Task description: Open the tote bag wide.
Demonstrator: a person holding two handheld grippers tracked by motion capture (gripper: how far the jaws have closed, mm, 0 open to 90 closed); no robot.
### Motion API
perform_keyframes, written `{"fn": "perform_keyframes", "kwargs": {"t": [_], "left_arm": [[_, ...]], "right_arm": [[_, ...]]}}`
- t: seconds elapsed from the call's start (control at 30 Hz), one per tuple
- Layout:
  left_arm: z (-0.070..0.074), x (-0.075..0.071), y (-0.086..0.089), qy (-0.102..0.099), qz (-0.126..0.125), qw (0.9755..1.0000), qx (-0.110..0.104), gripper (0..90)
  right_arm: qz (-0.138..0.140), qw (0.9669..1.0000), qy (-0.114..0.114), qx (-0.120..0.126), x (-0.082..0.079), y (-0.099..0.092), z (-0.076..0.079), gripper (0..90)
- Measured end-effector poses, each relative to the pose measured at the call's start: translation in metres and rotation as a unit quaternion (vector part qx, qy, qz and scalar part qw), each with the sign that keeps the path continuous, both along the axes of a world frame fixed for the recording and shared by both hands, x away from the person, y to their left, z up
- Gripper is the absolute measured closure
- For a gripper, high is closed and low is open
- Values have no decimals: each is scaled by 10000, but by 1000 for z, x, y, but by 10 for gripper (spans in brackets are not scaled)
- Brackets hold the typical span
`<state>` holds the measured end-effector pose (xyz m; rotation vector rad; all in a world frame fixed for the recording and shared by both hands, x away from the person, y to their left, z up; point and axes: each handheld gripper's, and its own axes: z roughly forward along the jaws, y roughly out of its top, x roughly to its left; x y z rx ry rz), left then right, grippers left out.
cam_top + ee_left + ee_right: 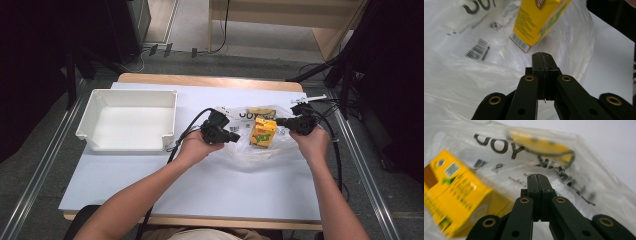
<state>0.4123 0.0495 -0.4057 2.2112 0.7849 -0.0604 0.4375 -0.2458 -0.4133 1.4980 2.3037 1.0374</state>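
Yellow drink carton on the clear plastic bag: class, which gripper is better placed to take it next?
Probably the right gripper: its shut jaws point at the yellow drink carton from close by; the left gripper sits slightly farther.

Wooden table (210, 80) with a white sheet (200, 185) covering most of its top. On the sheet: white plastic bin (127, 120) at left; clear plastic bag (260, 150) with black print at centre-right. Yellow drink carton (263, 132) stands at the bag. Black cables (335, 150) trail along right edge.
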Motion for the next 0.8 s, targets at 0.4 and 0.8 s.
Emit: {"fn": "perform_keyframes", "kwargs": {"t": [0.4, 0.8], "left_arm": [[2, 56, -15, -46, 277, 9996, 28, 900], [-36, 73, -21, 132, 421, 9987, 259, 900]], "right_arm": [[137, 9998, 158, 21, -36, -4, -15, 900], [265, 9982, 529, -12, -58, -8, -50, 900]]}}
